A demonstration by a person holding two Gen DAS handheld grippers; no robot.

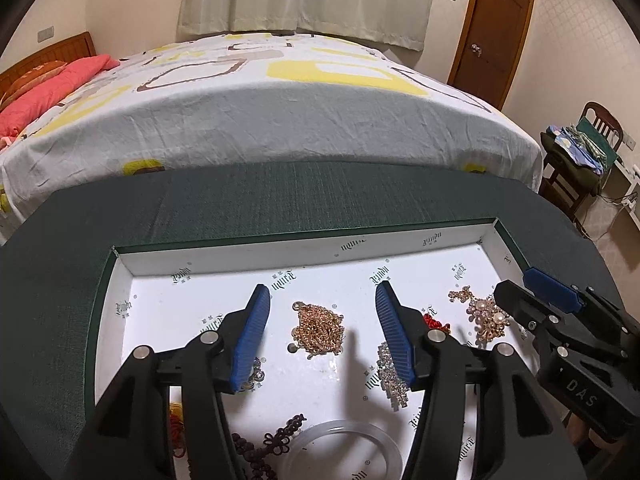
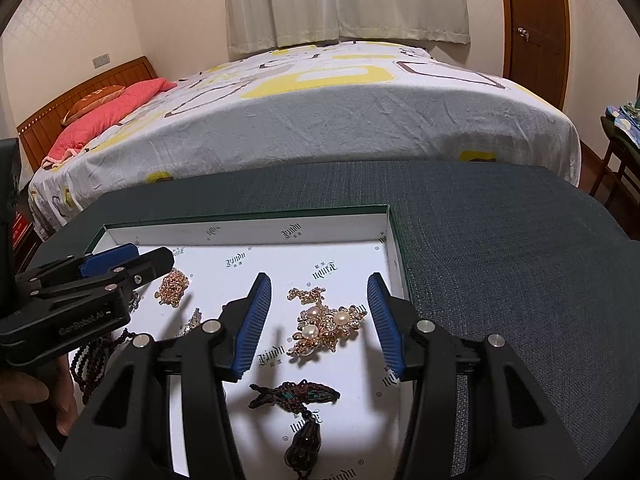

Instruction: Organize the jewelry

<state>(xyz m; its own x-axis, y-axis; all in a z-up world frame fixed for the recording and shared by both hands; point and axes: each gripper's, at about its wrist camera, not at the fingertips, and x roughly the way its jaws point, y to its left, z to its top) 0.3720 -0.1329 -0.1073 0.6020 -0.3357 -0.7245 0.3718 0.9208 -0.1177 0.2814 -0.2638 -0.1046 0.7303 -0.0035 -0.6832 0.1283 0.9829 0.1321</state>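
A shallow box (image 1: 304,240) lined in white holds the jewelry. My left gripper (image 1: 323,292) hovers open over a heap of gold chain (image 1: 320,330), and its pads touch nothing. A rhinestone piece (image 1: 390,376) lies under its right finger. My right gripper (image 2: 319,280) also stands open, with a gold brooch set with three pearls (image 2: 324,326) lying in the box (image 2: 248,218) below the gap. A dark knotted pendant (image 2: 296,394) lies nearer the camera. Each gripper shows in the other's view: the right gripper (image 1: 520,286) and the left gripper (image 2: 140,258).
Also in the box are red beads (image 1: 436,322), a clear bangle (image 1: 344,452), a dark knotted cord (image 1: 280,436) and a dark bead string (image 2: 92,356). The box sits on a dark green cloth surface (image 2: 500,260). A bed (image 1: 280,120) stands behind. A hand (image 2: 36,396) holds the left gripper.
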